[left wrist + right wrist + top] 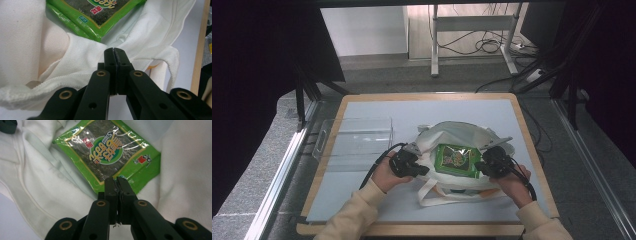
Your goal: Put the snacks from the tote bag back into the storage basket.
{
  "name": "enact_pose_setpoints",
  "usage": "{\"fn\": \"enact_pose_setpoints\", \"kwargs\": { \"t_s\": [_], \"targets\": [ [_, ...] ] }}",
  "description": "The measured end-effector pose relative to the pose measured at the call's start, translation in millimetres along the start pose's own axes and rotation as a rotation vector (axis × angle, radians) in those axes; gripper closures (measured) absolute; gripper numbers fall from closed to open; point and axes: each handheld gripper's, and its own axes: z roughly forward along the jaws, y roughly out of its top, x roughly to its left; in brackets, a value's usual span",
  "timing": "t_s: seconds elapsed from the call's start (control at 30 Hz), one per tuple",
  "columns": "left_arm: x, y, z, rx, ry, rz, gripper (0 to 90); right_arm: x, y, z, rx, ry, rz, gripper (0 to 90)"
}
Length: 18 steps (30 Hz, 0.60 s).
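Pinching the white tote bag's (447, 137) rim, the left gripper (115, 50) stays out; the right gripper (116, 180), jaws closed, nips the green seaweed packet's (107, 152) edge.

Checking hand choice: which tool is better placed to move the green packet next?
Right, probably: the right tool has its tips at the green packet's edge, while the left tool is shut on the white bag's rim.
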Motion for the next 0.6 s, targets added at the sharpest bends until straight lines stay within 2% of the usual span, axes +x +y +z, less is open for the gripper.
{"fn": "enact_pose_setpoints", "kwargs": {
  "t_s": [0.1, 0.2, 0.27, 0.4, 0.47, 0.6],
  "targets": [
    [0.4, 0.8, 0.0, 0.001, -0.001, 0.003, 90.0, 0.6, 2.4, -0.5, -0.005, 0.010, 0.003, 81.0],
    [1.1, 2.2, -0.3, 0.000, -0.004, 0.003, 89.7, 1.2, 4.1, 0.7, -0.008, -0.008, 0.018, 68.4],
    [0.9, 2.5, 0.0, -0.002, -0.005, 0.004, 88.9, 0.5, 5.3, 2.7, -0.005, -0.021, 0.054, 58.5],
    [0.0, 2.4, -1.4, -0.008, 0.000, 0.009, 88.0, -0.5, 9.0, 5.8, 0.000, -0.052, 0.132, 45.8],
    [-0.5, 2.4, -2.9, -0.019, 0.001, 0.012, 86.0, 0.5, 11.2, 6.2, 0.001, -0.092, 0.163, 43.0],
    [-4.5, 3.4, -5.7, -0.053, 0.008, 0.018, 74.5, 1.3, 14.4, 6.5, -0.011, -0.097, 0.205, 37.8]
  ]
}}
